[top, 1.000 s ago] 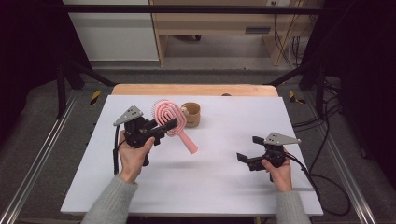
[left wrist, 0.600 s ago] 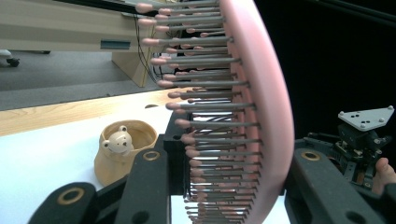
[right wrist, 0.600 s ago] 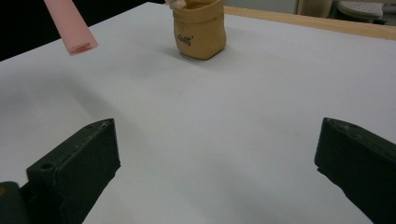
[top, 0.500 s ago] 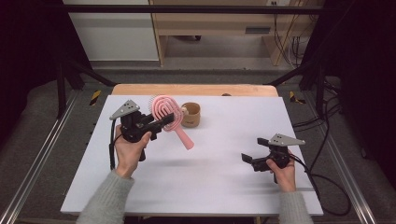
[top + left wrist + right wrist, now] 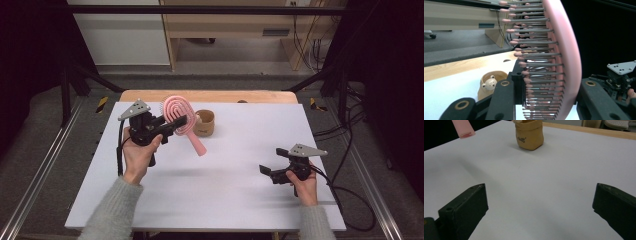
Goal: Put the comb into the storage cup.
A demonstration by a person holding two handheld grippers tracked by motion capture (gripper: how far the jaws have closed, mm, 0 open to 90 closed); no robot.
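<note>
Currently the left gripper (image 5: 172, 127) is holding a pink hairbrush (image 5: 179, 112) aloft at ten o'clock on the bench (image 5: 235, 200), its jaws closing on the head, the handle hanging down. Pinching across springy bristles, it is risking a slip, likely knocking the small tan pot (image 5: 204, 123) just beside. At four o'clock, the right gripper (image 5: 267, 172) is resting with jaws gaping, empty.

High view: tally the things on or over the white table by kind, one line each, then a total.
Pink hairbrush, held in the left tongs: 1
Tan pouch with a small bear figure: 1
Hand-held tongs, left and right: 2
Total: 4
</note>
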